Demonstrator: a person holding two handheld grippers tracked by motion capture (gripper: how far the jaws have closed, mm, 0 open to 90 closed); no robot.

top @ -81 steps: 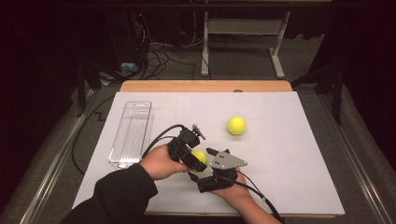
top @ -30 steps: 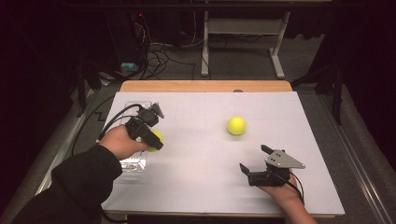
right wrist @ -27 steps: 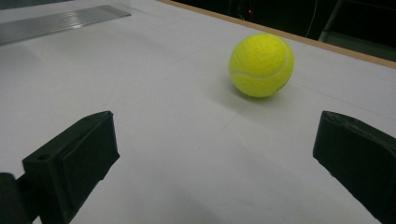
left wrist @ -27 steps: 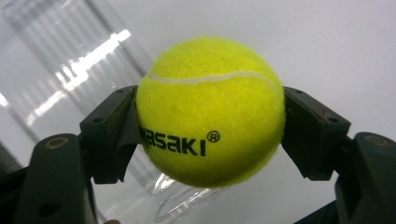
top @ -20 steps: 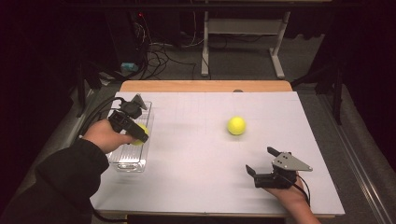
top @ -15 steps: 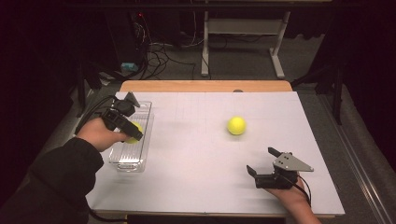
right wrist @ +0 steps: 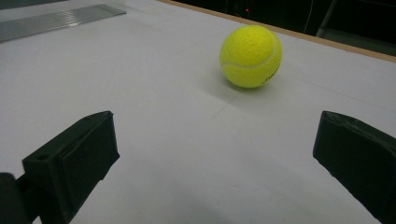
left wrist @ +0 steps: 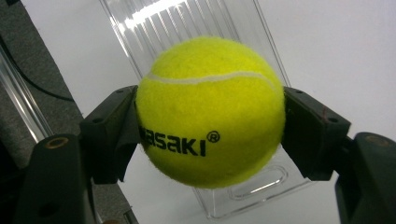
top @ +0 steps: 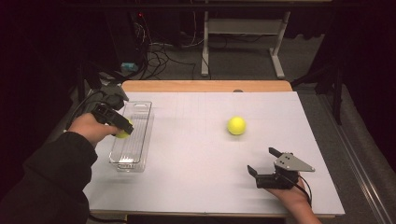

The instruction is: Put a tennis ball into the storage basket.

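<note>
Placement looks to be the step in hand: your left gripper [top: 122, 127] has its jaws clamped on a tennis ball [left wrist: 210, 112], pads pressed to either side of it, and it hangs over the near-left edge of the clear tray [top: 140, 112] at the counter's [top: 196, 186] left side. By my reading, the next move calls for carrying the ball a touch farther over the tray's middle, lowering it between the walls, and only then easing the jaws apart (the tray is narrow, so a release at the rim could send the ball rolling off). Your right gripper [top: 262, 170] rests low near the front right of the counter with its jaws spread wide and empty, aimed toward the second ball [right wrist: 251, 56], which sits free on the counter well ahead of it. Against half a second ago, your left gripper has come nearer and lower along the tray, while the right one and the second ball lie as they did.
</note>
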